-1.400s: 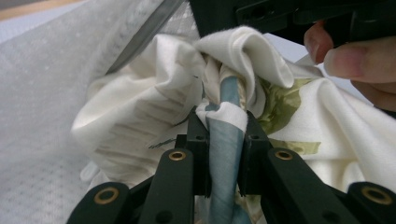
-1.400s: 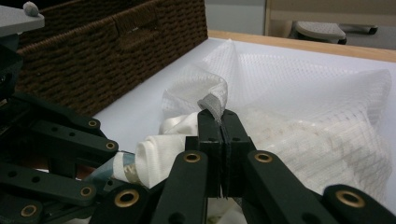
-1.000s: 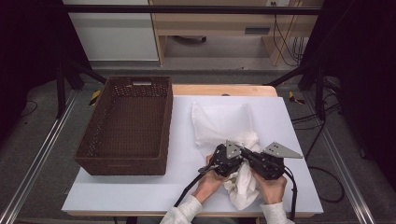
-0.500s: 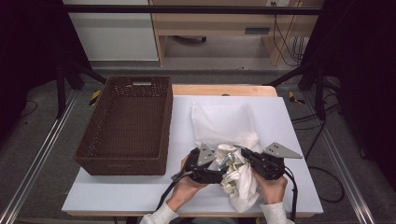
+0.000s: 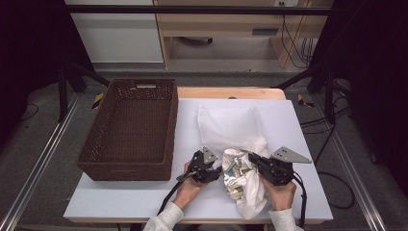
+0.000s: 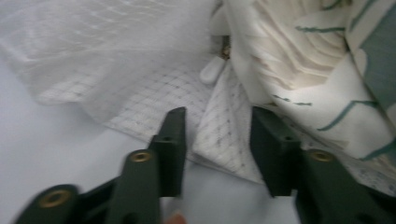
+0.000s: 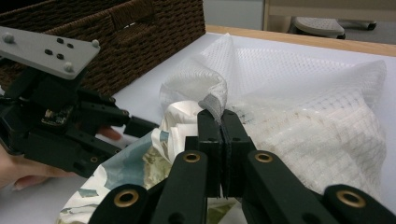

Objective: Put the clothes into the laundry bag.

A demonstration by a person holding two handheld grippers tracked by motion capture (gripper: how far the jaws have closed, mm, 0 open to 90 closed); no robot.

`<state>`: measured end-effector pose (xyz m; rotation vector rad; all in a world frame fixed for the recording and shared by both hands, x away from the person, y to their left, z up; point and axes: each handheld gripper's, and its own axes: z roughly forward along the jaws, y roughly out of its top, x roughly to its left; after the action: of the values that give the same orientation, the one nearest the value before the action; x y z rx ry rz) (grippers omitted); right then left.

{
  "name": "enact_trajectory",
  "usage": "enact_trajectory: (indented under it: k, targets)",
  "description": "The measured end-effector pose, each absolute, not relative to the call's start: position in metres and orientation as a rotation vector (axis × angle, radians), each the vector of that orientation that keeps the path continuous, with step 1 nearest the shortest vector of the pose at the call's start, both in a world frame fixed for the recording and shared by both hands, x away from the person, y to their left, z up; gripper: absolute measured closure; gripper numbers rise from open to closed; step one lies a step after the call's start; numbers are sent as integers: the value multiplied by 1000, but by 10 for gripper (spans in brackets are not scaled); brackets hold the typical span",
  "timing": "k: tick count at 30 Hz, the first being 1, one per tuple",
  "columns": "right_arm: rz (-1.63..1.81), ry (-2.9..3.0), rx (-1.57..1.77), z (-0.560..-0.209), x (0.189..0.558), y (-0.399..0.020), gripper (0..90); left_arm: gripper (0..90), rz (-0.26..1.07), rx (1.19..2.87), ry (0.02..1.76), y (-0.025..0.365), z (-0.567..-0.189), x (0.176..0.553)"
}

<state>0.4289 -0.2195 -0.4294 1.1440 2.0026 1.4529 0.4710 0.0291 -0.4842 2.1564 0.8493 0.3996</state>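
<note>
A white mesh bag [image 5: 230, 124] lies on the white table, with a cream cloth with teal print [image 5: 242, 182] bunched at its near end. My right gripper [image 5: 250, 158] is shut on the grey rim of the bag's mouth [image 7: 214, 103], holding it lifted. My left gripper [image 5: 220, 172] sits just left of the bundle. Its jaws have just been closing. In the left gripper view a fold of mesh [image 6: 219, 135] lies between its fingers [image 6: 172, 140], and the left gripper [image 6: 217, 135] does not press on it. The printed cloth [image 6: 327, 70] fills the upper right there.
A dark brown wicker basket [image 5: 129, 167] stands on the left half of the table [image 5: 298, 120], close beside my left hand. In the right gripper view the basket [image 7: 140, 28] rises behind the left gripper. Floor and wooden furniture lie beyond the far edge.
My left gripper has drawn back to the left, away from the right gripper and the top of the bundle, and its jaws stand wider apart. The right gripper has kept still on the bag's rim.
</note>
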Motion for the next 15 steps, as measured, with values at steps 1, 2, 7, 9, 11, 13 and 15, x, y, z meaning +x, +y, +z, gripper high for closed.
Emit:
enact_trajectory:
  k: [1,2,7,9,11,13,15]
  targets:
    - [1454,2004,1142,-429,429,-220,891,619,409,2166,836,28,-484,470]
    - [1455,2004,1141,-430,429,-219,891,725,410,2177,841,28,-482,469]
    - [1448,2002,1144,-429,428,-219,890,863,482,2191,790,34,-467,452]
    - [1449,2000,1147,-428,428,-220,890,866,515,2202,752,44,-456,437]
    - [1450,1999,1149,-428,428,-220,890,868,520,2210,737,53,-452,425]
    - [1447,1996,1147,-427,428,-220,889,867,524,2207,730,64,-452,413]
    - [1443,2000,1153,-427,427,-219,889,866,487,2198,750,71,-457,406]
